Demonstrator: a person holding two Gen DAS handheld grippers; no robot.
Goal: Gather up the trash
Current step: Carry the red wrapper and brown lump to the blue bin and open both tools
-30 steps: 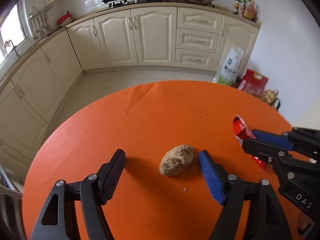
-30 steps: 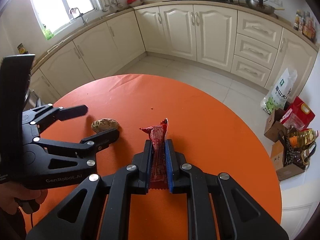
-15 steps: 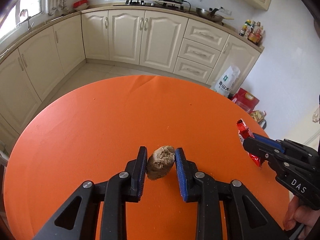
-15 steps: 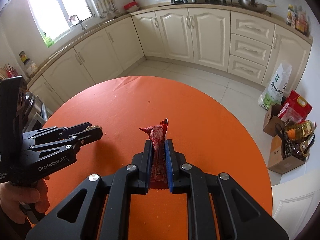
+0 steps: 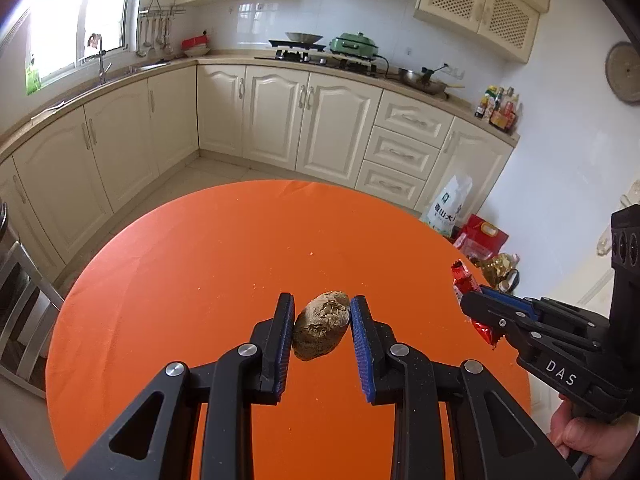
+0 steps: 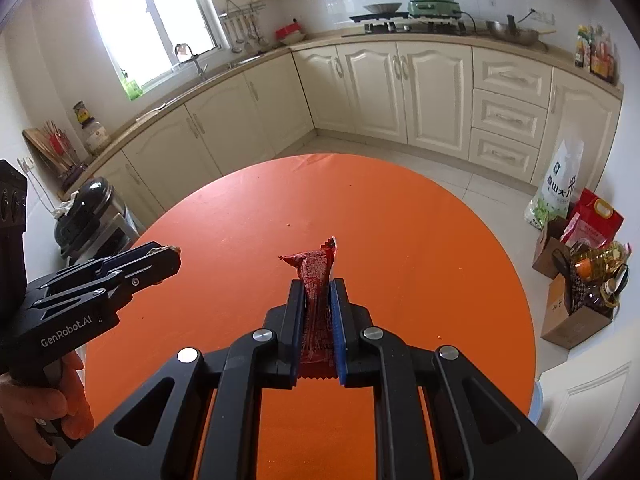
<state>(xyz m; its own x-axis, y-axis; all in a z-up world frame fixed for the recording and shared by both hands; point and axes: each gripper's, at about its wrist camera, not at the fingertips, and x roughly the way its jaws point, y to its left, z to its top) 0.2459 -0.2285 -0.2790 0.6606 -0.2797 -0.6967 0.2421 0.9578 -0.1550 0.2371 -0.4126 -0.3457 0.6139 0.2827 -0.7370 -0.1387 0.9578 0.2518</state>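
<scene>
A brown crumbly lump (image 5: 320,326) hangs above the round orange table (image 5: 192,280), with my left gripper (image 5: 322,312) shut on it, its blue pads pressing both sides. In the right wrist view my right gripper (image 6: 316,294) is shut on a red snack wrapper (image 6: 314,272), whose crinkled end sticks up past the fingertips. Each gripper shows in the other's view. The right gripper (image 5: 474,304) with the wrapper (image 5: 462,278) is at the right edge. The left gripper (image 6: 166,256), held by a hand, is at the left. A few crumbs (image 5: 311,254) dot the tabletop.
Cream kitchen cabinets (image 5: 304,120) run along the far wall and the left side. Bags, boxes and oil bottles (image 6: 588,272) stand on the floor to the table's right. A dark pot (image 6: 86,216) on a metal stand sits at the left, by a chair (image 5: 24,300).
The left jaws closed around the brown lump and lifted it off the table. Both grippers rose and drew back, so more of the kitchen shows. The right gripper kept the wrapper.
</scene>
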